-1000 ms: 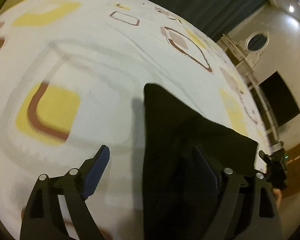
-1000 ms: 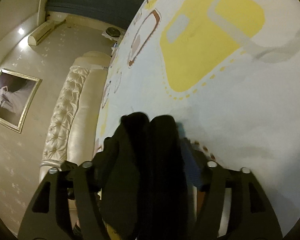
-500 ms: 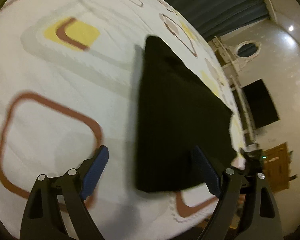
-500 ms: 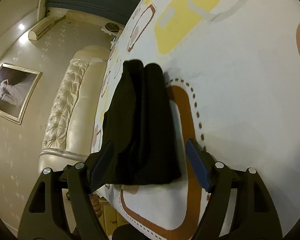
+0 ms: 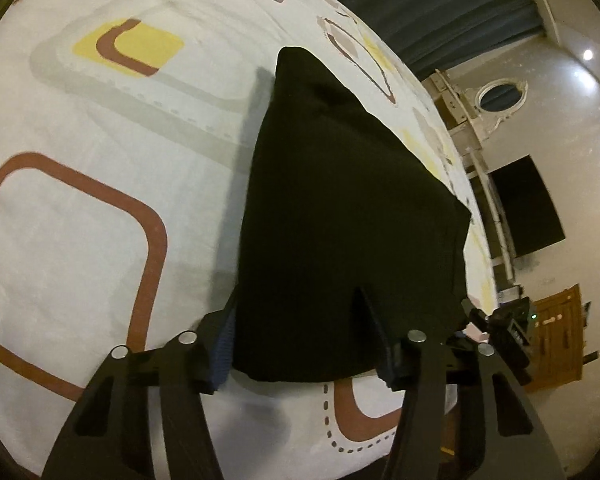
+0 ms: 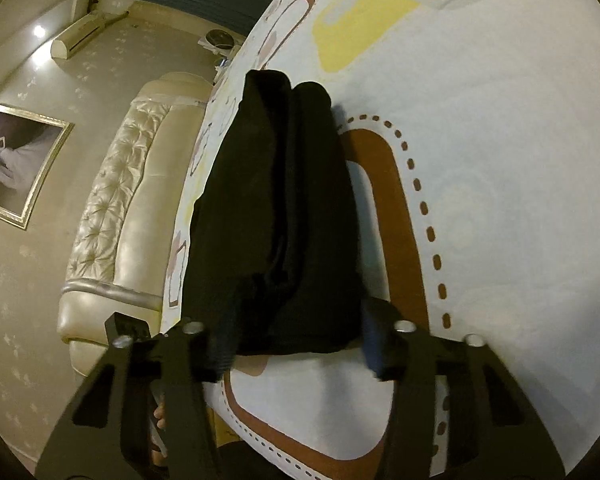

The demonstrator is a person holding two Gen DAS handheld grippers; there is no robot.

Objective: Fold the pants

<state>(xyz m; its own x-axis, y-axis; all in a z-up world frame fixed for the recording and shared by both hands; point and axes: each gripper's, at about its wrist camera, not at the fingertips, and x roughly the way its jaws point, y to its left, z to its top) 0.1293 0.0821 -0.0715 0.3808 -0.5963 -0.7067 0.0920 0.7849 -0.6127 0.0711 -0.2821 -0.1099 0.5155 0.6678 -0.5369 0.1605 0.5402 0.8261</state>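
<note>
The black pants [image 5: 340, 216] lie folded into a compact pile on the patterned bedsheet [image 5: 100, 168]. They also show in the right wrist view [image 6: 276, 216], with two stacked folds visible. My left gripper [image 5: 300, 344] is open, its fingers on either side of the pile's near edge. My right gripper [image 6: 296, 340] is open too, straddling the near end of the pile from the other side. Neither gripper holds cloth. The right gripper's body [image 5: 512, 328] shows at the far right of the left wrist view.
The bed's near edge runs just below both grippers. A cream tufted headboard [image 6: 120, 208] and a framed picture [image 6: 16, 164] stand left of the bed. Dark curtains [image 5: 440, 4], a shelf unit and a dark screen [image 5: 524, 208] lie beyond the far side.
Both grippers let go of the pants and drew back toward the bed's edge. The pile now lies flat on the sheet, with the open jaws at its near ends.
</note>
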